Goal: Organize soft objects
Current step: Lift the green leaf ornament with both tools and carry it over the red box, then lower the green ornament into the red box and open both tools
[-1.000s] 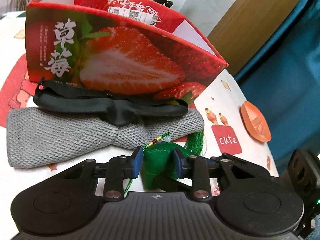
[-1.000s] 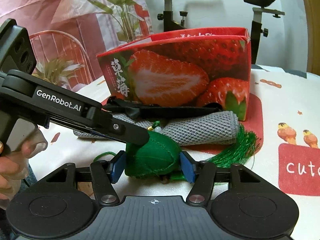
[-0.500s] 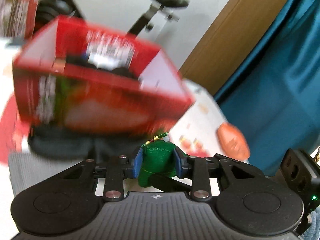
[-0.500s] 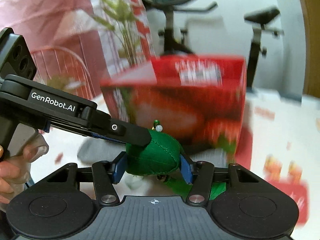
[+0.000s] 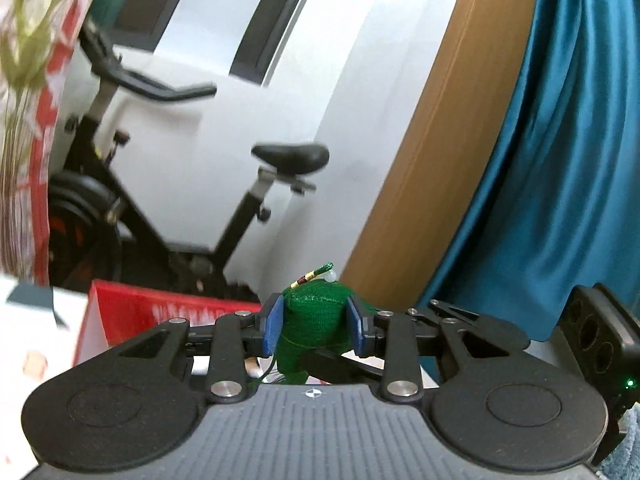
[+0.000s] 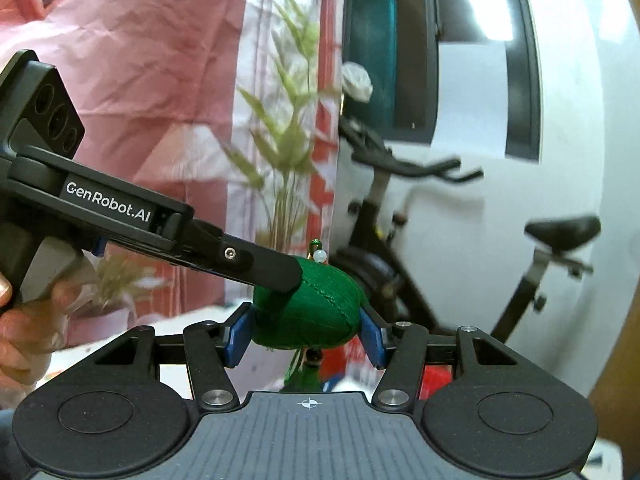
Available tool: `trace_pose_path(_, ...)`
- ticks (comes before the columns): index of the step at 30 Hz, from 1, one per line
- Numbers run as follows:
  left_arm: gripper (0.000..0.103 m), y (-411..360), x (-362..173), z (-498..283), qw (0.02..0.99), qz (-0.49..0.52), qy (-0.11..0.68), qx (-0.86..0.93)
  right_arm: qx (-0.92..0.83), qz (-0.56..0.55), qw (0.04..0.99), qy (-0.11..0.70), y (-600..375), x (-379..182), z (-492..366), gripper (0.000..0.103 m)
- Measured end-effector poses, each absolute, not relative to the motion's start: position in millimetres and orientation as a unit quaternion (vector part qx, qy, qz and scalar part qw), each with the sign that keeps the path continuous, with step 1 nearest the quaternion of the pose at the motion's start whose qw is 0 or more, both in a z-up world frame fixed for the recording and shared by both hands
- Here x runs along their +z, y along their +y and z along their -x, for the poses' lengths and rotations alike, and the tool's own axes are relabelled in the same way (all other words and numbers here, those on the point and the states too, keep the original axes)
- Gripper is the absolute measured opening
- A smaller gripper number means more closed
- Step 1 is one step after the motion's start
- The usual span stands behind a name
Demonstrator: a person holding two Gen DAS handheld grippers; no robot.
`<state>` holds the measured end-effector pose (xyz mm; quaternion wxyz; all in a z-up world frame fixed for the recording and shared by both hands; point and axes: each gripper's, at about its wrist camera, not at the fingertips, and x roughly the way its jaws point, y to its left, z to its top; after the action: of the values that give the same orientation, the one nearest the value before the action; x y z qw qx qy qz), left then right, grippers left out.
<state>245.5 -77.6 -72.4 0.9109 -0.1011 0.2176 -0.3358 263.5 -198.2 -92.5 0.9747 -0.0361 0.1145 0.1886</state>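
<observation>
In my left wrist view, the red strawberry box (image 5: 160,312) sits low at eight o'clock, only its top edge showing. My left gripper (image 5: 315,328) has its jaws clamped on the green fabric pouch (image 5: 316,320) at six o'clock, a white bead (image 5: 330,277) at its tip. An exercise bike (image 5: 168,184) stands behind at ten o'clock.

In my right wrist view, the left gripper reaches in from nine o'clock onto the pouch (image 6: 320,308). My right gripper (image 6: 306,336) also has its jaws pressed against both sides of the pouch, which hangs clear of the table.
</observation>
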Motion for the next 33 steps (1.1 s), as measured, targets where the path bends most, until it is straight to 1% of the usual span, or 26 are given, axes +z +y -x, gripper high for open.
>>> trace_pose_path(5, 0.036, -84.9, -61.3, -264.7, 0.914, 0.095, 0.195, -0.342, 0.167, 0.054, 0.98, 0.09, -196.8, -80.7, -286.7, 0.052)
trace_pose_path(7, 0.037, -93.0, -63.3, -273.4, 0.915, 0.079, 0.193, -0.345, 0.16, 0.053, 0.981, 0.093, -198.8, -84.1, -295.4, 0.052)
trace_pose_path(8, 0.04, -94.1, -65.1, -276.4, 0.915, 0.073, 0.196, -0.345, 0.159, 0.052, 0.981, 0.097, -198.6, -87.7, -300.1, 0.052)
trace_pose_path(10, 0.043, -92.3, -71.1, -282.8, 0.912, 0.067, 0.209, -0.347, 0.161, 0.049, 0.979, 0.111, -198.3, -97.9, -308.7, 0.052)
trace_pose_path(14, 0.043, -88.0, -101.3, -307.0, 0.905, 0.068, 0.247, -0.341, 0.168, 0.043, 0.975, 0.142, -190.3, -125.7, -325.7, 0.052)
trace_pose_path(21, 0.043, -56.2, -145.4, -344.0, 0.891, 0.071, 0.317, -0.316, 0.195, -0.012, 0.96, 0.2, -166.2, -177.3, -367.8, 0.052)
trace_pose_path(27, 0.044, -33.4, -170.2, -364.2, 0.891, 0.071, 0.343, -0.29, 0.21, -0.044, 0.945, 0.248, -146.1, -203.0, -395.0, 0.053)
trace_pose_path(31, 0.044, -24.1, -179.5, -360.4, 0.89, 0.064, 0.354, -0.28, 0.21, -0.048, 0.938, 0.272, -138.1, -214.8, -400.6, 0.055)
trace_pose_path(33, 0.044, -22.6, -182.2, -361.0, 0.894, 0.054, 0.353, -0.27, 0.208, -0.042, 0.936, 0.281, -136.2, -218.6, -398.8, 0.06)
